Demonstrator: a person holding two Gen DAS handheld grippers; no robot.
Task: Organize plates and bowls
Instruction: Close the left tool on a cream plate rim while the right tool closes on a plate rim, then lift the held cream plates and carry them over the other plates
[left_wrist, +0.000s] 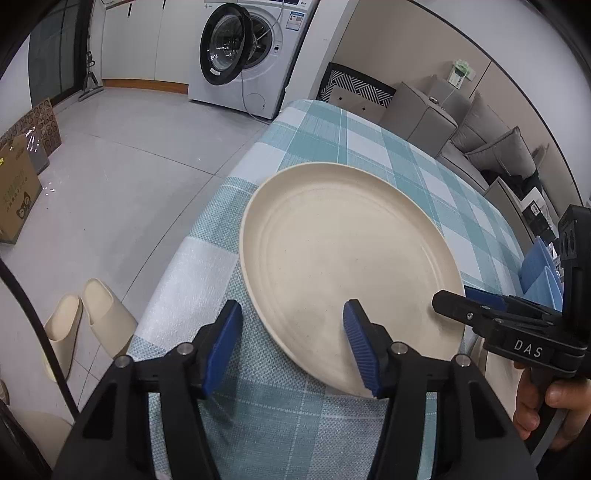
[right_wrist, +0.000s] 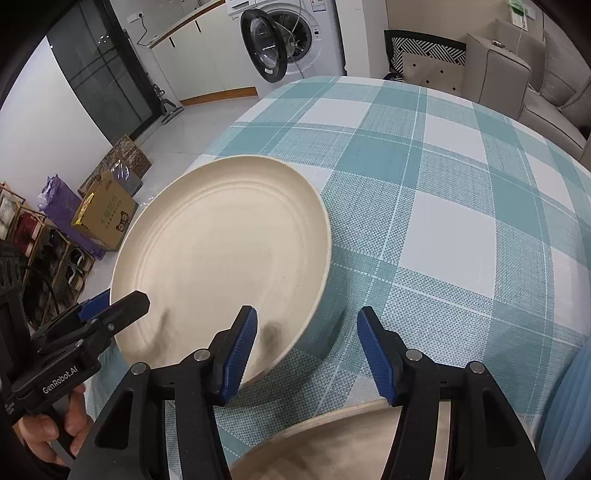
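The plate (left_wrist: 347, 266) is lying in the middle of the left wrist view, on the checked cloth (left_wrist: 369, 140) at the table's left edge, its near rim overhanging slightly. That overhang looks deliberate, giving a finger room to slip under the rim. The left gripper (left_wrist: 293, 345) is standing wide open at the bottom of the frame, straddling the plate's near-left rim: one pad over the plate, the other over the cloth; whether either is touching, I cannot tell. The right gripper (right_wrist: 306, 356) is also gaping wide at the bottom of its view, one finger over the plate's (right_wrist: 221, 266) near-right rim, holding nothing. A second dish (right_wrist: 332, 443) is peeking in at the lower edge beneath it.
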